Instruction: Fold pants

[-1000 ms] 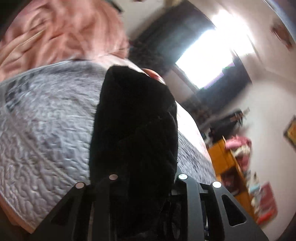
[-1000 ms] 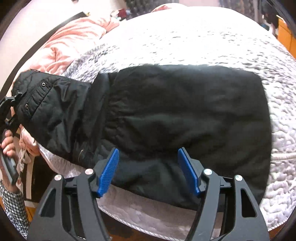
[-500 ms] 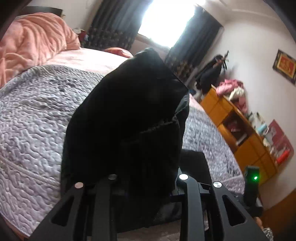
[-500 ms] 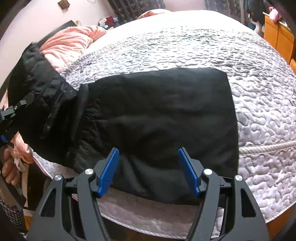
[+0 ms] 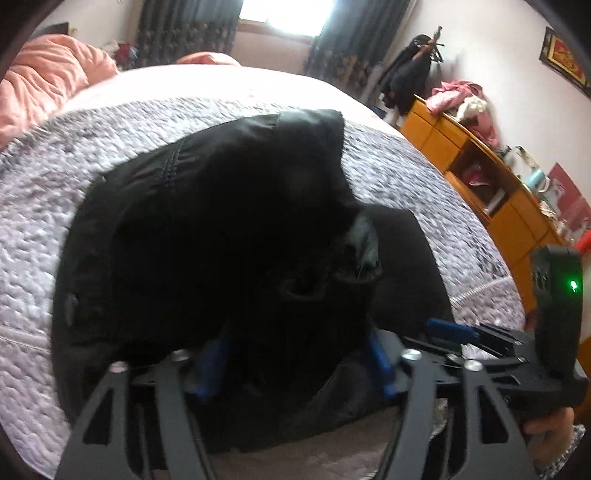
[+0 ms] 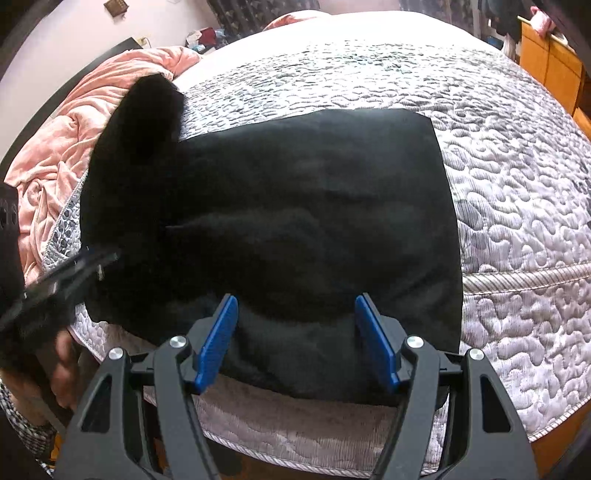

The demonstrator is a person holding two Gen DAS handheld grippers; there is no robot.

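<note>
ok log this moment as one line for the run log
step: folding black pants on quilted bedspread | left gripper: jaws apart, pants end draped between them | right gripper: open, over near edge

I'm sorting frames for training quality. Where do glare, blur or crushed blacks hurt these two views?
Left wrist view: the window is blown out, and the black pants go nearly featureless, with soft edges. Right wrist view: even light and a crisp quilt, but the pants show few folds, and the left claw is smeared by motion. Both views bend strongly at the rim.
</note>
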